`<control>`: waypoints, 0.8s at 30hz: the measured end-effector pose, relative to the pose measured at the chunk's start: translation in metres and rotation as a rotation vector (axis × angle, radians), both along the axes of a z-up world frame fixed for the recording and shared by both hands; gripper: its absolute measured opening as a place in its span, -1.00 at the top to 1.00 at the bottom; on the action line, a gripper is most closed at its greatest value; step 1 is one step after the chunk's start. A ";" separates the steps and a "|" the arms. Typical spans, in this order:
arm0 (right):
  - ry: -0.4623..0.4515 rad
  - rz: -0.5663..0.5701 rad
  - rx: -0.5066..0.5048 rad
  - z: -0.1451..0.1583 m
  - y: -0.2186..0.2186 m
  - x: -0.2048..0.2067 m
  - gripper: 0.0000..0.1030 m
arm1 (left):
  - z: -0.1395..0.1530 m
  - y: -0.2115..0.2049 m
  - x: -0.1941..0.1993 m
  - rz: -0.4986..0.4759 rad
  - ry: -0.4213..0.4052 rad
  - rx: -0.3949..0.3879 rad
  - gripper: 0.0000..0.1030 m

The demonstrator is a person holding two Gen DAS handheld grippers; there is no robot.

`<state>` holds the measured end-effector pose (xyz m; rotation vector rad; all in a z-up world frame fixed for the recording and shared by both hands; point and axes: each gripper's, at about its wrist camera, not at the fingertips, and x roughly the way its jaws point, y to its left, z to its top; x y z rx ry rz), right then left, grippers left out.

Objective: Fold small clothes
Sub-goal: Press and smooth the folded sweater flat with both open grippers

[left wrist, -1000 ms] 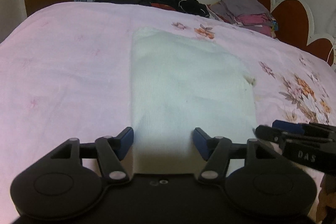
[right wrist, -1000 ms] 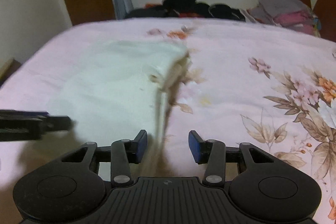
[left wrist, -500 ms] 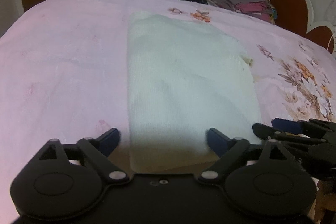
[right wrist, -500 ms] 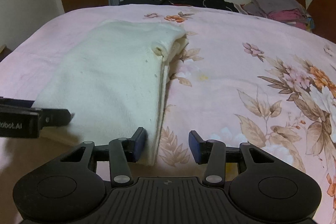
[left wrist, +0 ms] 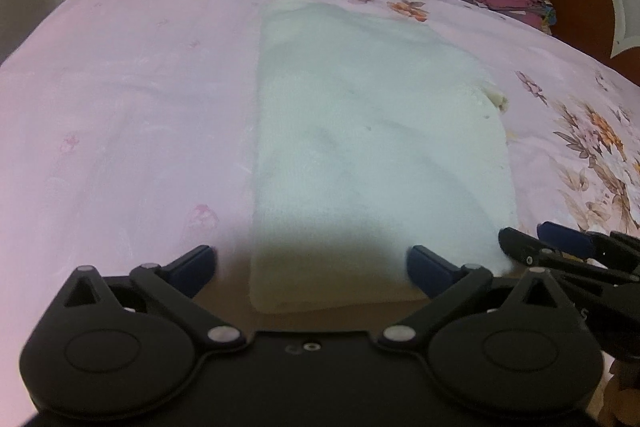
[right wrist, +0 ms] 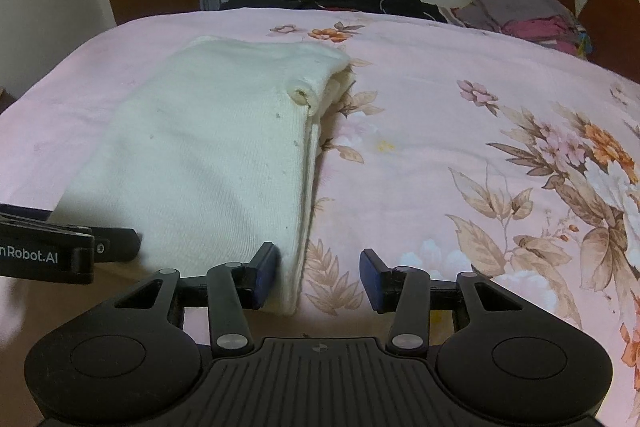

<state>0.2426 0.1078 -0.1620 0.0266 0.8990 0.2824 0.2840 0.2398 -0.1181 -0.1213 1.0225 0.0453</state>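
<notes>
The left hand-held gripper (left wrist: 310,267) has just been opening and stands released, its jaws spread past the near edge of the white garment (left wrist: 372,147). The right hand-held gripper (right wrist: 318,277) is also open, the garment's right edge between its jaws, ungripped. The garment lies folded flat on the bed (left wrist: 120,87); this fold looks finished, perhaps one more left.

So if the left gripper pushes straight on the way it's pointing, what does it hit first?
Most likely the near edge of the folded white garment, which lies between the wide-open fingers of the left gripper. Depth is hard to judge; the pink bedsheet lies underneath.
</notes>
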 end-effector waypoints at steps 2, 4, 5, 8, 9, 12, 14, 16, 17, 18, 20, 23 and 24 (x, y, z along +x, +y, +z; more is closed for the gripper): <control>0.001 -0.002 0.000 0.000 0.000 0.000 0.13 | 0.002 0.004 -0.003 0.022 -0.007 -0.028 -1.00; 0.006 0.001 0.000 0.003 0.000 0.002 0.13 | 0.008 0.004 -0.005 0.029 -0.032 -0.015 -0.97; 0.007 0.002 0.000 0.006 0.000 0.002 0.13 | 0.014 0.004 -0.008 0.030 -0.062 -0.004 -0.96; -0.072 -0.023 -0.005 0.024 0.002 0.001 0.13 | 0.028 0.001 -0.014 0.074 -0.167 0.062 -0.98; -0.084 -0.021 -0.010 0.027 0.004 0.003 0.13 | 0.029 -0.001 -0.012 0.084 -0.180 0.087 -0.98; -0.061 -0.010 -0.009 0.024 0.013 0.015 0.13 | 0.022 -0.006 0.002 0.025 -0.148 0.121 -0.97; -0.048 -0.014 -0.064 0.016 0.018 0.017 0.13 | 0.016 -0.009 0.009 -0.007 -0.122 0.122 -0.94; -0.026 -0.022 -0.064 0.006 0.015 0.017 0.13 | 0.009 -0.012 0.014 -0.023 -0.085 0.121 -0.94; -0.023 -0.038 -0.037 0.005 0.011 0.017 0.12 | 0.005 -0.013 0.019 -0.032 -0.067 0.110 -0.94; -0.015 -0.048 -0.021 0.004 0.009 0.017 0.12 | 0.002 -0.012 0.020 -0.032 -0.057 0.098 -0.94; -0.012 -0.047 -0.019 0.005 0.009 0.016 0.11 | -0.001 -0.011 0.021 -0.025 -0.049 0.084 -0.97; -0.020 -0.039 -0.029 0.009 0.013 0.015 0.10 | -0.002 -0.008 0.025 -0.021 -0.030 0.076 -1.00; -0.026 -0.034 -0.043 0.007 0.015 0.014 0.10 | -0.003 -0.008 0.029 -0.020 -0.024 0.073 -1.00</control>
